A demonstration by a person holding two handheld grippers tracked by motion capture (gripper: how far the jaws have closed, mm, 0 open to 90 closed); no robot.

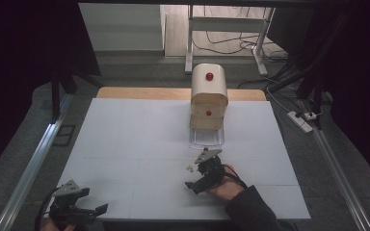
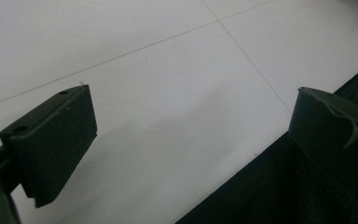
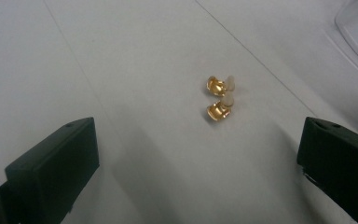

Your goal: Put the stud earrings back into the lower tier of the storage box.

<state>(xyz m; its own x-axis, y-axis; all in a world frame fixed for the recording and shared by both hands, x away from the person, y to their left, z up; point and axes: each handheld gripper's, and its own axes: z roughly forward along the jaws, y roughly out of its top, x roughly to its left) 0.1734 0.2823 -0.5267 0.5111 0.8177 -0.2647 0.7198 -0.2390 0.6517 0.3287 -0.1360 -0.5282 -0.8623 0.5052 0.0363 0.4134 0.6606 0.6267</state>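
Your right gripper (image 1: 196,174) hangs low over the white surface (image 1: 125,144), fingers (image 3: 51,172) wide apart, nothing between them. Target looks like the two small gold earrings (image 3: 220,99), lying touching each other just ahead of the fingers in the right gripper view; in the high view they're the pale specks (image 1: 190,168) just left of the gripper, in front of the clear tray (image 1: 206,139).

Handling, my read: very light, hard, shiny metal, so slippery and prone to skate or flick away when pinched. Each has a pale stopper on its post (looks softer, better bite). Take one at a time, across the gold cup or at the post/stopper, with the fingers square to the surface. Since the two touch, closing on one will likely nudge the other.

Left gripper (image 1: 74,207) sits at the near left corner, fingers (image 2: 51,140) apart and empty, hanging over the surface edge.

Surface is flat, smooth, white sheet with thin seam lines. A small wooden drawer box (image 1: 209,96) with red knobs stands at the far edge, behind the tray. Room is dim, with dark curtains at the sides and cables on the floor beyond.
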